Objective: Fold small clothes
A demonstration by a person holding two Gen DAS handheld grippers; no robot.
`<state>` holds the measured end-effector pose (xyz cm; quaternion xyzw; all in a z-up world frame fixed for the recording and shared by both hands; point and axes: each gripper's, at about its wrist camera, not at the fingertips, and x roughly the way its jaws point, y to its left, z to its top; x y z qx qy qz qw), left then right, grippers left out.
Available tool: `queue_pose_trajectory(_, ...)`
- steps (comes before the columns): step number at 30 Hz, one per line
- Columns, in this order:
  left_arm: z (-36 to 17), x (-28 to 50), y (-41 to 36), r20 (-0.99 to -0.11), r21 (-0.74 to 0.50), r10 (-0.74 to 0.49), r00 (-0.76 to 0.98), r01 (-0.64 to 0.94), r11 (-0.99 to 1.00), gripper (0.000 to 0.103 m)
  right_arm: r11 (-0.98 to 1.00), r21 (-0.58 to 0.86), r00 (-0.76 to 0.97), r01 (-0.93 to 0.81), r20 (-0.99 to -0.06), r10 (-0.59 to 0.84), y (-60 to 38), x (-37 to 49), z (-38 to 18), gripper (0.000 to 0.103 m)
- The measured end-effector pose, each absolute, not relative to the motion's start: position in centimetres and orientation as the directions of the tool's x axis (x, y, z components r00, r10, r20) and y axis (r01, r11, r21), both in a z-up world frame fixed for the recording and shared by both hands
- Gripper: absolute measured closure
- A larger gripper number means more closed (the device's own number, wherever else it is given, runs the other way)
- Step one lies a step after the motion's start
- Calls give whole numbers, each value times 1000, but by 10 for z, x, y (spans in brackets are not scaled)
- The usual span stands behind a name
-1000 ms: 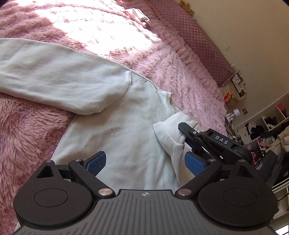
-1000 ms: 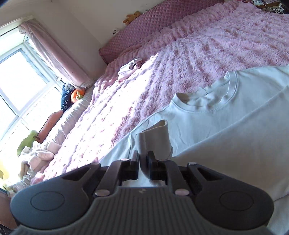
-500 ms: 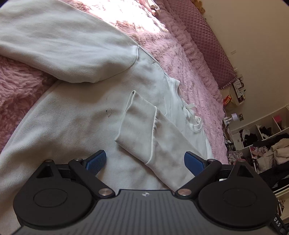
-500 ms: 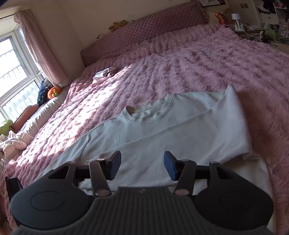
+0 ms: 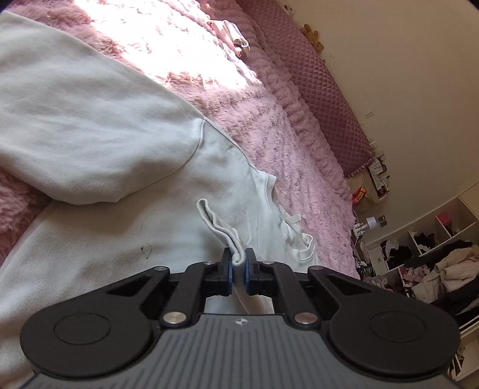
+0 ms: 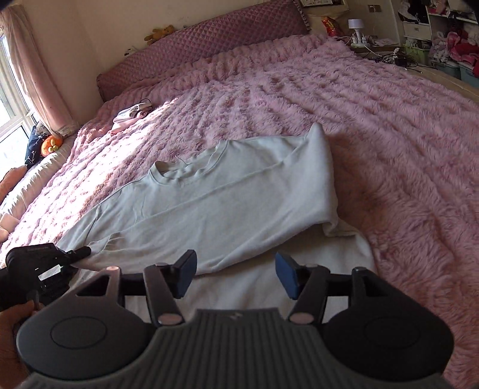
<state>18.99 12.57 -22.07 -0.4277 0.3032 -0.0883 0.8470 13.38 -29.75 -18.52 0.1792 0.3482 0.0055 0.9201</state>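
Observation:
A white sweatshirt [image 6: 239,191] lies flat on the pink furry bedspread [image 6: 389,125], one sleeve folded across its chest. In the left wrist view the sweatshirt [image 5: 89,125] fills the left and middle. My left gripper [image 5: 238,266] is shut on the cuff of the folded sleeve [image 5: 220,227], which stands up between the blue pads. The left gripper also shows in the right wrist view [image 6: 45,260] at the sleeve end. My right gripper [image 6: 236,273] is open and empty above the sweatshirt's lower body.
A small pink and white garment [image 6: 131,115] lies far up the bed near the quilted headboard [image 6: 209,45]. A window and curtain [image 6: 36,68] are at left. Cluttered shelves [image 5: 434,254] and a nightstand with a lamp [image 6: 356,28] stand beyond the bed.
My right gripper let go of the sleeve cuff, opened and drew back. My left gripper moved onto the cuff lying on the chest and shut on it.

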Motion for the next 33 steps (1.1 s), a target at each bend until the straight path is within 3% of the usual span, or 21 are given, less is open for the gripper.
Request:
queue_pose_trajectory(3,-191,169,130,-335,-746,-335,881,-30,665,96,945,299,760,131,-642,98,-299,137,-185,47)
queue_pose_trajectory(5,-186,163,140,-313,-735,-289,905,-38,677,96,956,252,758,150,-651,52,-299,140,-185,47)
queue_pose_trajectory(11,-220,177,151,-491,-649,-269,828,-143,747,96,958,220,740,181,-673,15,-300,148,-190,46)
queue_pose_trajectory(17,-241,179,160,-538,-667,-294,790,-186,721,93,969,194,759,157,-651,7,-298,161,-184,39)
queue_pose_trajectory(21,-234,197,163,-538,-665,-319,780,-160,729,56,981,146,784,131,-621,-12,-298,189,-178,37)
queue_pose_trajectory(23,-230,208,159,-547,-652,-314,776,-159,742,50,980,155,787,126,-617,-4,-300,205,-177,37)
queue_pose_trajectory(26,-228,223,155,-547,-636,-307,778,-148,757,50,976,171,782,133,-623,3,-299,223,-176,37)
queue_pose_trajectory(27,-228,228,154,-547,-635,-313,777,-142,759,52,975,179,784,131,-621,9,-297,225,-176,37)
queue_pose_trajectory(28,-227,231,152,-541,-636,-322,777,-128,761,61,975,183,785,127,-620,14,-296,226,-176,36)
queue_pose_trajectory(29,-226,233,150,-538,-626,-323,779,-113,771,88,976,181,785,123,-619,16,-293,226,-178,35)
queue_pose_trajectory(30,-223,232,147,-536,-610,-316,783,-100,786,100,977,177,784,120,-621,16,-291,226,-180,35)
queue_pose_trajectory(33,-204,213,139,-440,-558,-261,859,-34,829,100,981,156,774,114,-633,11,-285,225,-189,34)
